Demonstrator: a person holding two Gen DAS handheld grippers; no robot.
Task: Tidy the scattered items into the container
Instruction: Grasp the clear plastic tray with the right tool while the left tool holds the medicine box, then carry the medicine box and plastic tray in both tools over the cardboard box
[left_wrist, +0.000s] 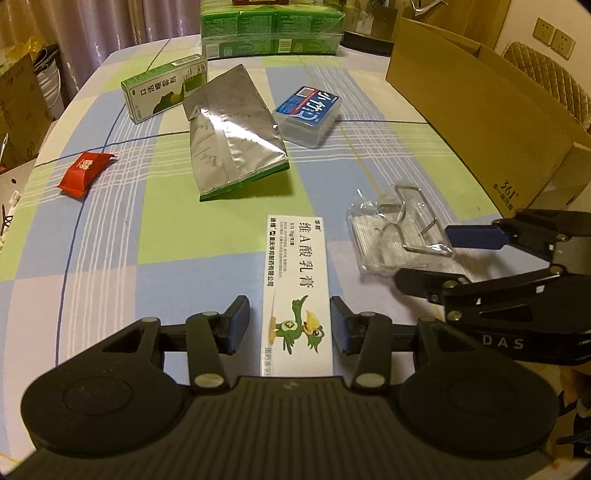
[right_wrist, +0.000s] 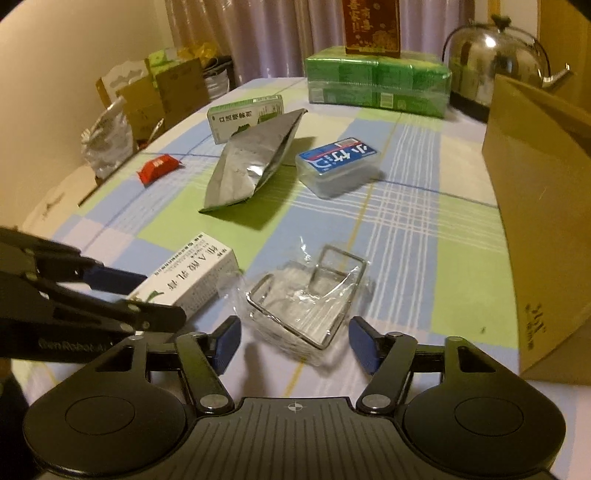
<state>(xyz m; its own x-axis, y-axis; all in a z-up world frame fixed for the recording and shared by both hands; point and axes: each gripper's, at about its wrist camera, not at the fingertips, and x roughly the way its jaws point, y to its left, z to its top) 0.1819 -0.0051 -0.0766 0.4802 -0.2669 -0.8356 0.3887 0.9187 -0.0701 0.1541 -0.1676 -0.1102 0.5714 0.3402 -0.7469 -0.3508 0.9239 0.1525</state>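
Between the two pads of the left tool (left_wrist: 290, 325), very near the left wrist camera, lies the white medicine box (left_wrist: 297, 295) with a green bird printed on it. It lies flat on the worktop (left_wrist: 110, 240), and a small gap shows on each side of it, so the tool is released and holds nothing. I judge that the step in hand is the pickup of this box; the next move calls for the pads to close on its long sides and lift it. To the right in this view lies the wire holder in clear wrap (left_wrist: 399, 232), with the right tool (left_wrist: 424, 258) reaching toward it from the side. Further away are a silver foil bag (left_wrist: 232, 136), a green and white box (left_wrist: 166, 88), a blue-topped clear case (left_wrist: 308, 114) and a red sachet (left_wrist: 86, 171). The cardboard container (left_wrist: 480, 122) stands at the right edge; its inside is not visible from here.

From the right wrist camera, the right tool (right_wrist: 293, 341) stands wide, with the wrapped wire holder (right_wrist: 306, 299) between its pads but not pressed. It must come lower and close carefully, because the wrap looks slippery. The left tool (right_wrist: 140, 295) is at the white medicine box (right_wrist: 192, 277). The cardboard container (right_wrist: 539, 221) shows only its outer wall, so I cannot tell what is in it.
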